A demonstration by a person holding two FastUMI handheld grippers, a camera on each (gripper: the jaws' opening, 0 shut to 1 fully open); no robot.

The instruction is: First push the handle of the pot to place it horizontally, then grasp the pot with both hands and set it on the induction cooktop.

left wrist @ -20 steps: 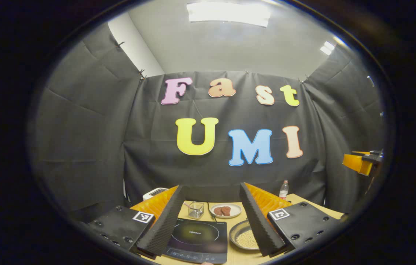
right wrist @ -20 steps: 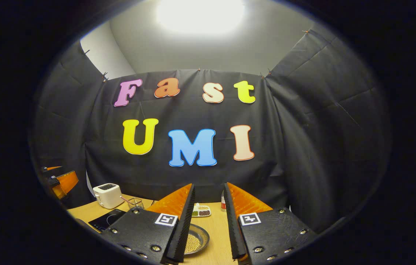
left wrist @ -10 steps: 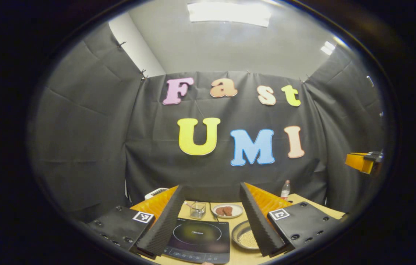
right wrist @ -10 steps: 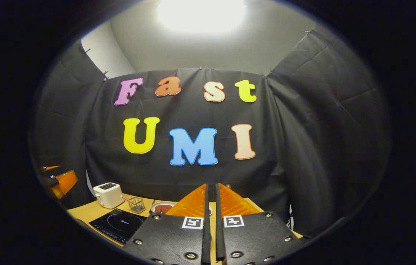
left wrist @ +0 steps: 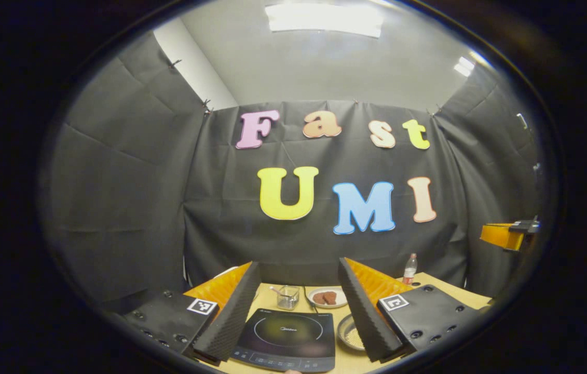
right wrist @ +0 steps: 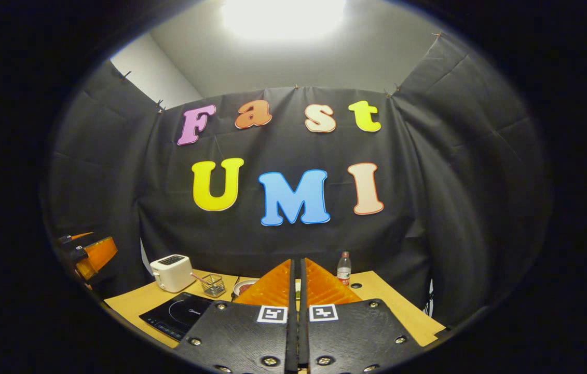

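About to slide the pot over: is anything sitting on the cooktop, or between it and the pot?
Nothing visible. In the left gripper view the induction cooktop has a bare top, and the pot sits just beside it on the table. The wire basket and plate stand behind.

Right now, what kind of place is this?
Likely a mock kitchen inside a recording booth: a wooden table with an induction cooktop, a toaster and a plate of food, closed in by black cloth walls.

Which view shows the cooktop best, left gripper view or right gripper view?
The left gripper view: the cooktop lies near and almost whole between its open tongs. The right gripper view shows the cooktop smaller, off to the left, partly hidden by its shut tongs.
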